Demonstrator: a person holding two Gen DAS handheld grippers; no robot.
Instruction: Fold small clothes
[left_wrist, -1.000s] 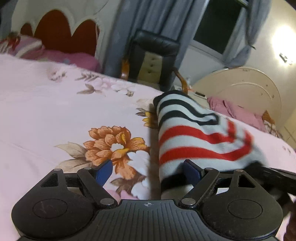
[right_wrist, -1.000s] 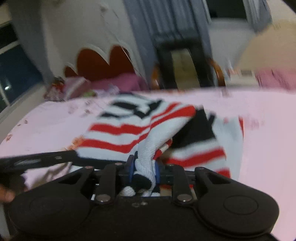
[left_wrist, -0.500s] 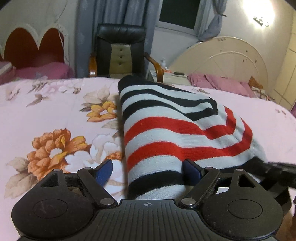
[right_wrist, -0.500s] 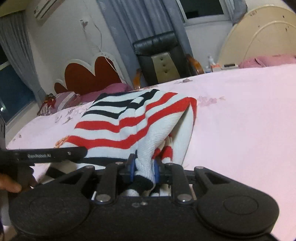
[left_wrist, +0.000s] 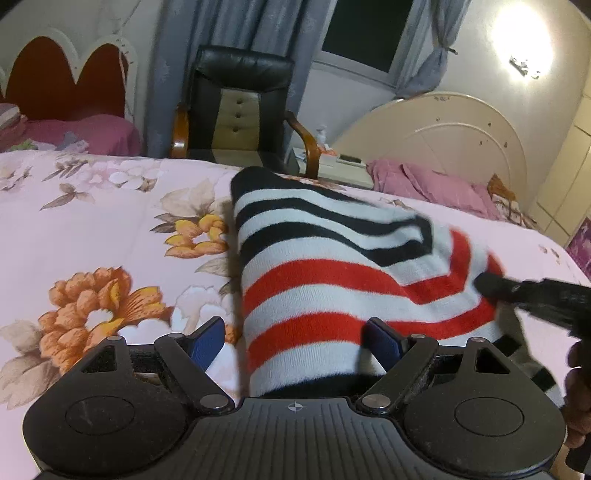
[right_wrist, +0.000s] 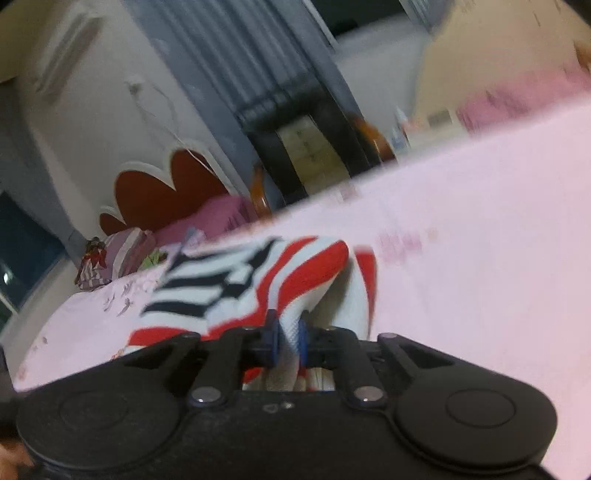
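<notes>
No legible text, label, brand or number in either of my wrist views. My right gripper (left_wrist: 532, 291), crossing the left view, may carry lettering, but it is motion-blurred and unreadable. The right view is blurred throughout.

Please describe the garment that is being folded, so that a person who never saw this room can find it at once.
Look at the large bed with the pink floral sheet in front of the black armchair. On the sheet lies a striped knit garment, with the open left tool at its near edge and the right tool pinching one end. Only it has black, white and red stripes.
</notes>
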